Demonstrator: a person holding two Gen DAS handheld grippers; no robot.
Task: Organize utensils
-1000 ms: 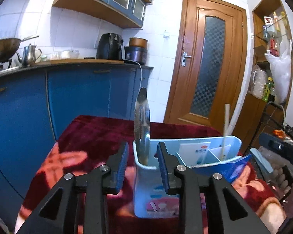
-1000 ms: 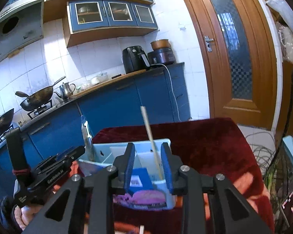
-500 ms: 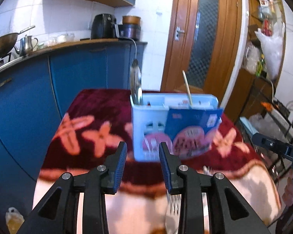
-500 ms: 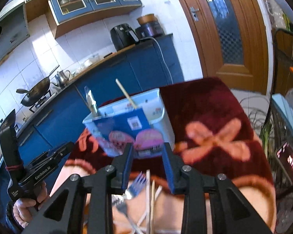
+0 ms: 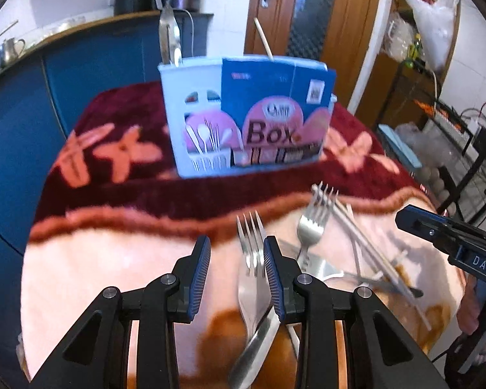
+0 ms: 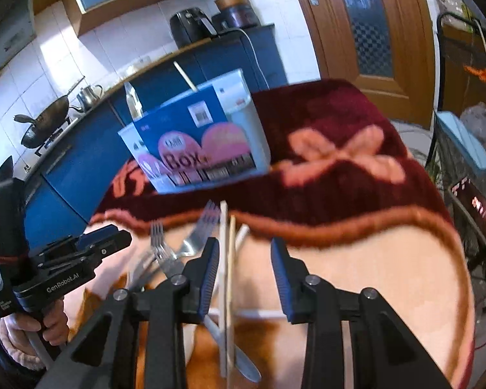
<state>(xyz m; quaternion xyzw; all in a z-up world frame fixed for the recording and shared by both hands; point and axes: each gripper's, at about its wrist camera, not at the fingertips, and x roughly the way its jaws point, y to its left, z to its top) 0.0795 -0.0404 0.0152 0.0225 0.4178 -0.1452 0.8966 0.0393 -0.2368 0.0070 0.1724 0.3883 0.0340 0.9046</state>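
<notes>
A pale blue utensil box [image 5: 210,113] with a blue and pink "Box" card stands on the far part of the table; a metal utensil [image 5: 169,37] and a chopstick [image 5: 263,39] stand in it. It also shows in the right wrist view [image 6: 197,142]. My left gripper [image 5: 237,253] is open above a fork [image 5: 251,253] lying between its fingers. A second fork [image 5: 314,220], chopsticks [image 5: 366,243] and more cutlery lie to the right. My right gripper [image 6: 244,256] is open above two chopsticks [image 6: 226,275]. The left gripper [image 6: 103,243] shows there too.
The table wears a dark red and peach blanket [image 5: 113,259] with bow patterns. Blue kitchen cabinets [image 5: 90,64] stand behind it and a wooden door [image 5: 307,9] at the back right. A metal rack [image 5: 453,129] stands at the right.
Both grippers have pulled back from the utensil box toward the near side of the table and tilted down. They now hover over the loose forks and chopsticks.
</notes>
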